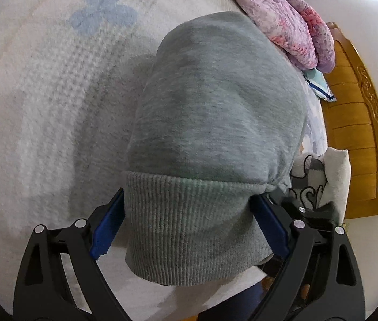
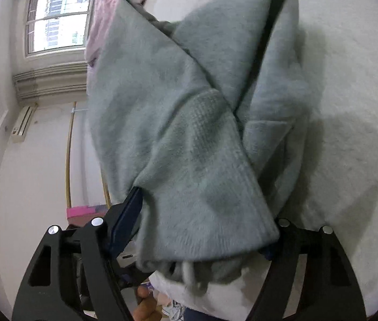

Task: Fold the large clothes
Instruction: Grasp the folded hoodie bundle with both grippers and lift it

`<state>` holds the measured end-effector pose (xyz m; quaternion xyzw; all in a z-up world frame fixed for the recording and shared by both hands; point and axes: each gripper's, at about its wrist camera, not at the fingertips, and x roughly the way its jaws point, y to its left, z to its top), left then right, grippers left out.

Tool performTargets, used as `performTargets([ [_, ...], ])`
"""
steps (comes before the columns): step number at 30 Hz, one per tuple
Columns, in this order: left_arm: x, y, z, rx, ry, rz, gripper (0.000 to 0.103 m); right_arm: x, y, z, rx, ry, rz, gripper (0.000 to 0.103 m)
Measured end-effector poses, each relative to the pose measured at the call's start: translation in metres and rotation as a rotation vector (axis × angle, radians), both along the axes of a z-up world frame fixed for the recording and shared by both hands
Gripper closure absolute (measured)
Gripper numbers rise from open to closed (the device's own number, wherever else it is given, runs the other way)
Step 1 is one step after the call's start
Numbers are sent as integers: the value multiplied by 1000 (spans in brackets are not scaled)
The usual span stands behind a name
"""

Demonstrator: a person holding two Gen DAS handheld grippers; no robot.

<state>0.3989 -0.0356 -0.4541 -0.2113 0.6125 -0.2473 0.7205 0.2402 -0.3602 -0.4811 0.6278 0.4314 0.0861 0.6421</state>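
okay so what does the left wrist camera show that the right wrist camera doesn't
Left wrist only: the wooden headboard, a blue bow print on the bed cover, and the sweatshirt's ribbed hem between the left gripper. Right wrist only: a window and the right gripper. Both: the grey-green sweatshirt, white bed cover, pink floral fabric.

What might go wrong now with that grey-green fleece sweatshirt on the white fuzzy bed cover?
The right hand-held gripper stands wide with the bunched grey-green fleece sweatshirt draped loosely across it, so the crossed layers could slump and undo the fold. The left hand-held gripper has only the ribbed hem between its pads; it might slip out. Either could ruck up the white fuzzy bed cover.
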Motion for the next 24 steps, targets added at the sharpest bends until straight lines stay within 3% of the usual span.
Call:
performTargets([
  [3,2,1,-5,-32,19,19,15,0,-3,-6,17,-26,-5,36],
  [6,-2,-1,-2,-12,-19,7,26,-1,-5,-3,19,-49,22,59],
  [9,-5,2,3,-38,-31,16,36,3,-1,10,-2,-79,46,69],
  [15,-10,10,33,-87,-71,14,40,12,0,50,-38,-143,83,72],
  [24,-39,-5,108,-145,-207,-5,40,8,-22,126,-169,-302,126,73],
])
